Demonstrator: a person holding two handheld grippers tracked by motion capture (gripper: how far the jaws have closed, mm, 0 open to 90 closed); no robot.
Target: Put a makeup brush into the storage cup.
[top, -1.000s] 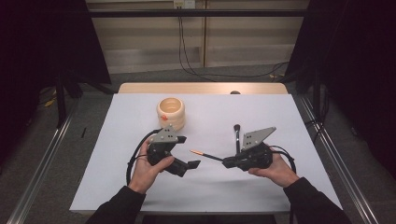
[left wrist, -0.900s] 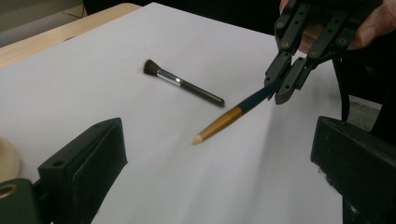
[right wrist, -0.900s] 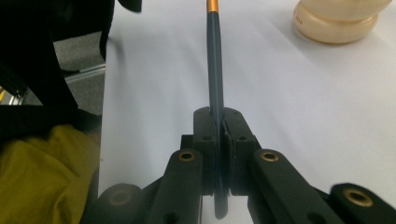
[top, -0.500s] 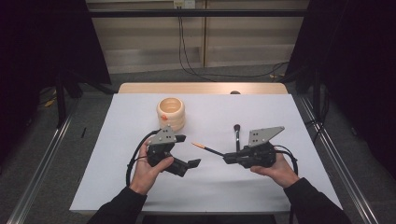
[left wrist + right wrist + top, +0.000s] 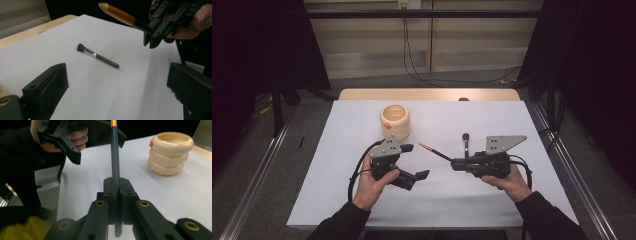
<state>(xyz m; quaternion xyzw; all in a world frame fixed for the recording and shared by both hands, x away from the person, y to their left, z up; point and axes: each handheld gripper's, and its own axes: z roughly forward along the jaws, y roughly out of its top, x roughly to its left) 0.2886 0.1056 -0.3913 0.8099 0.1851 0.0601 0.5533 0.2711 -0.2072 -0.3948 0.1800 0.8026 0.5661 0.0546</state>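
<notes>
Leftmost, the left gripper (image 5: 416, 162) is held above the white table sheet (image 5: 337, 190), jaws spread wide and empty. A cream ringed holder (image 5: 395, 121) is stood behind it; an orange mark is borne, no writing legible. A gold-tipped brush (image 5: 433, 151) is clamped shut in the right gripper (image 5: 454, 163), pointing left. A second, black brush (image 5: 466, 145) is laid on the sheet just behind it.

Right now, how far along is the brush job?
Done: the right claw is shut on the gold-tipped brush, lifted off the table. In hand: it points toward the open left claw, perhaps a handover. Left: the black brush lies flat, untouched, and the cream holder looks empty, if brushes belong there.
</notes>
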